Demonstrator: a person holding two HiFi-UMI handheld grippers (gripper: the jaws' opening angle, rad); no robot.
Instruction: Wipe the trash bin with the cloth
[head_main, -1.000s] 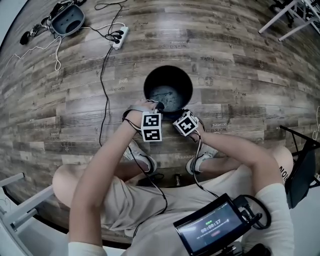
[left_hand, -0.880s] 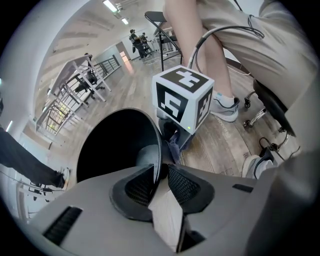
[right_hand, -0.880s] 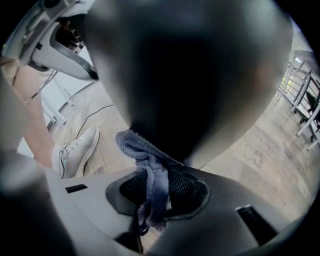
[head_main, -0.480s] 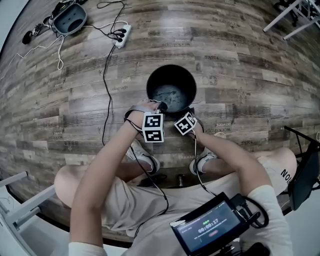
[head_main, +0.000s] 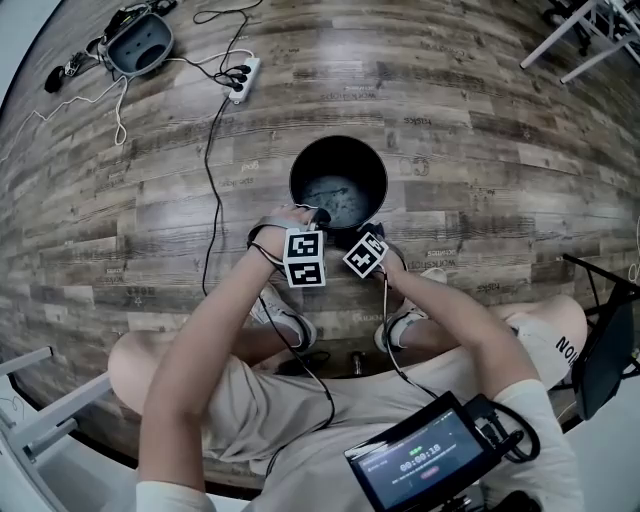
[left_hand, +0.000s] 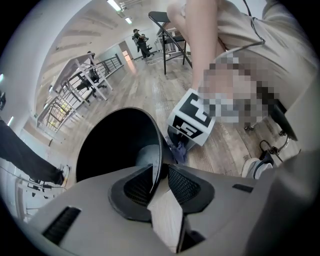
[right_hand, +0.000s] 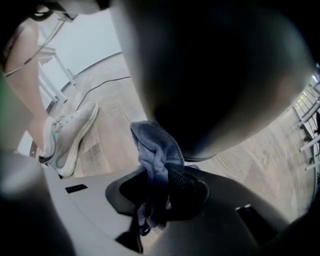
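Observation:
A round black trash bin stands on the wooden floor in front of the seated person. My left gripper is shut on the bin's near rim, one jaw inside the bin and one outside. My right gripper is just right of it, low against the bin's outer wall. It is shut on a blue-grey cloth, which bunches up from the jaws and touches the wall. In the left gripper view the cloth shows under the right gripper's marker cube.
The person's shoes sit close behind the bin. A black cable runs from a white power strip past the bin's left side. A grey device lies far left. White frame legs and a black chair stand to the right.
The right gripper with the cloth has slid slightly toward the person and leftward along the bin's outer wall. The left gripper keeps its hold on the rim.

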